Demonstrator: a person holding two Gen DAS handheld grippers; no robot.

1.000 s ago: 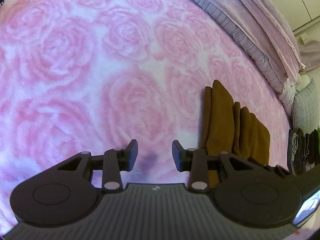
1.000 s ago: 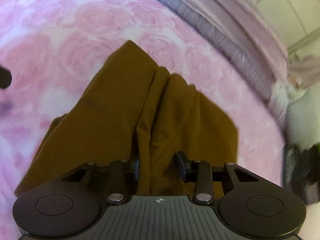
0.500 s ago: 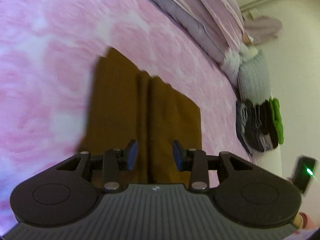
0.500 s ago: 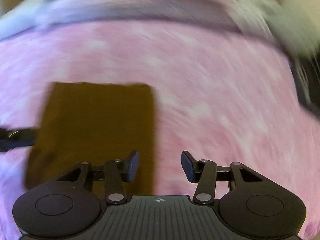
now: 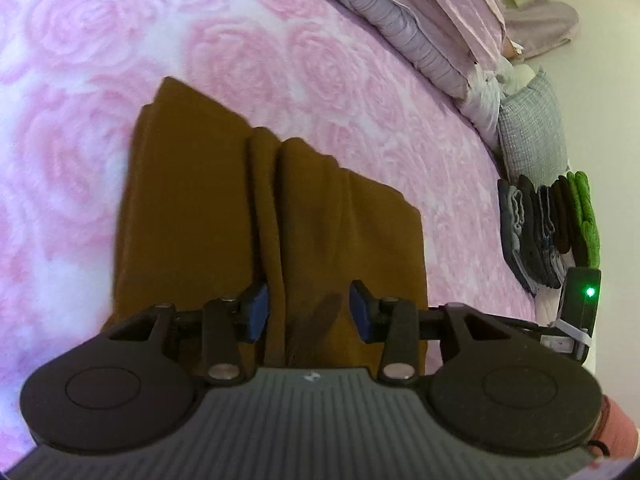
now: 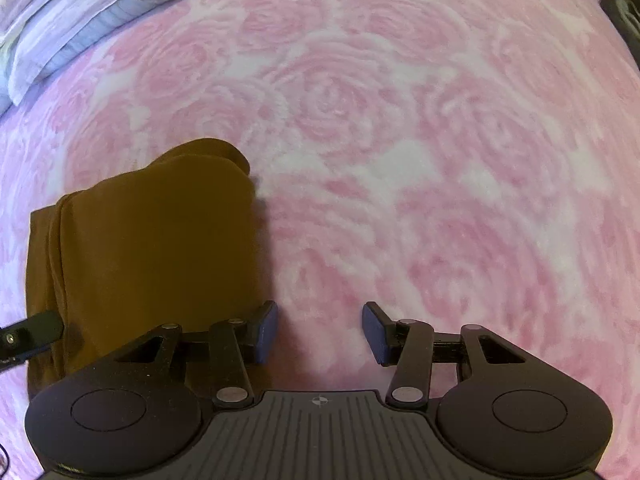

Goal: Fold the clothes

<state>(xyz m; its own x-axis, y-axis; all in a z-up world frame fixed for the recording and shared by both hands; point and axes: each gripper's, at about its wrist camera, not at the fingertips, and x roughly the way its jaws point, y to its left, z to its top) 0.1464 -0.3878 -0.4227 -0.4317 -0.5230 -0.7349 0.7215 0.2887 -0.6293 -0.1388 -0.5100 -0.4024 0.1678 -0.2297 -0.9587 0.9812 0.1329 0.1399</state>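
A folded brown garment [image 5: 240, 216] lies flat on the bed's pink rose-patterned blanket [image 5: 280, 52], a raised crease running along its middle. The left claw [image 5: 308, 312] hangs just above the near edge of the garment with its jaws spread wide and nothing between them — the crease sits below its left finger. The right claw [image 6: 320, 332] is also spread wide and empty, over bare blanket just beside the garment's right edge. In the left wrist view, a stack of folded clothes [image 5: 548, 232] — dark greys with green at the far side — stands well apart near a grey pillow [image 5: 532, 132].
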